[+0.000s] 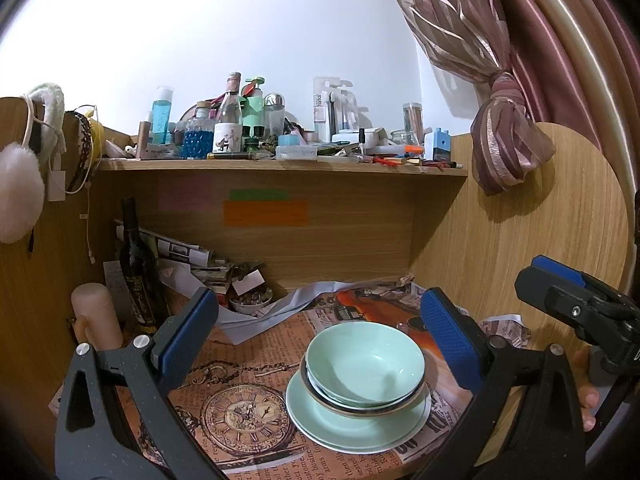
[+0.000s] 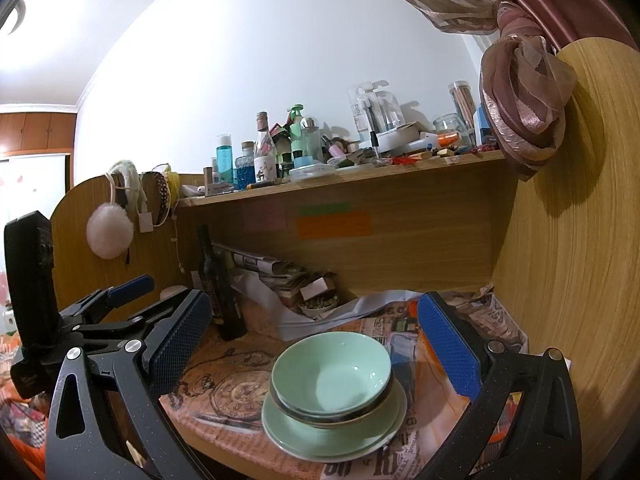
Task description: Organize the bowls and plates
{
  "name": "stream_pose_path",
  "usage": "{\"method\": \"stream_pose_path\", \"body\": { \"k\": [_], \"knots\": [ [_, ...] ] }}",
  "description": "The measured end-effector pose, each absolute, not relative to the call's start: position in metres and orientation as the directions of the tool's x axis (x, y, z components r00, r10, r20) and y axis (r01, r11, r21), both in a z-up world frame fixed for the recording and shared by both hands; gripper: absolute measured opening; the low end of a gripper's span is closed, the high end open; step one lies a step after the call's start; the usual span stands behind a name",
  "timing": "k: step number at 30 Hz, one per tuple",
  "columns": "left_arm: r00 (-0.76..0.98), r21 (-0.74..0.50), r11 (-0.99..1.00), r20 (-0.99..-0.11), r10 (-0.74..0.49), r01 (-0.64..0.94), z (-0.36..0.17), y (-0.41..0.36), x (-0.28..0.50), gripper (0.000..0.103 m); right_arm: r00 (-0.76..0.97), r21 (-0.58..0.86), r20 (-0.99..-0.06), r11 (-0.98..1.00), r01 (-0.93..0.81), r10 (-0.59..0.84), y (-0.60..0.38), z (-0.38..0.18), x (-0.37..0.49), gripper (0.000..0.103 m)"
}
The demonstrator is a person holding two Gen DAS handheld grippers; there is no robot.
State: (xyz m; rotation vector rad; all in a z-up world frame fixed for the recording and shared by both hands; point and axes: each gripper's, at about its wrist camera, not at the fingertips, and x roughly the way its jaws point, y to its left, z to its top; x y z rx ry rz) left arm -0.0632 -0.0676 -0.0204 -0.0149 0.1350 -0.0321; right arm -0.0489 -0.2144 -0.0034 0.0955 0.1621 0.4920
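Bowl stack: pale green glazed ceramic bowl nested on top of a dark-rimmed bowl, both seated on pale green round plates.
Stack location: near right part of the bench, on printed newspaper-style paper with a pocket-watch picture to the stack's left.
Left tool: released, blue-padded fingers spread wide, hovering above the stack, touching nothing.
Right tool: released, fingers wide apart on either side of the stack, no contact.
Far left: dark glass bottle standing upright beside piled papers.
Shelf above: crowded with bottles and jars.
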Motion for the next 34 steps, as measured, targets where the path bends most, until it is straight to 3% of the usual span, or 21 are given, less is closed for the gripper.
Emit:
{"method": "stream_pose_path", "body": {
  "k": [34],
  "knots": [
    [0.982,-0.028,0.995,-0.163,-0.098,0.095,-0.0231,-0.0628,-0.0568,0.103,0.87,0.142,-0.144,0.88,-0.454,0.472,-0.2139,-0.007,-0.0429,0.103]
  ]
}}
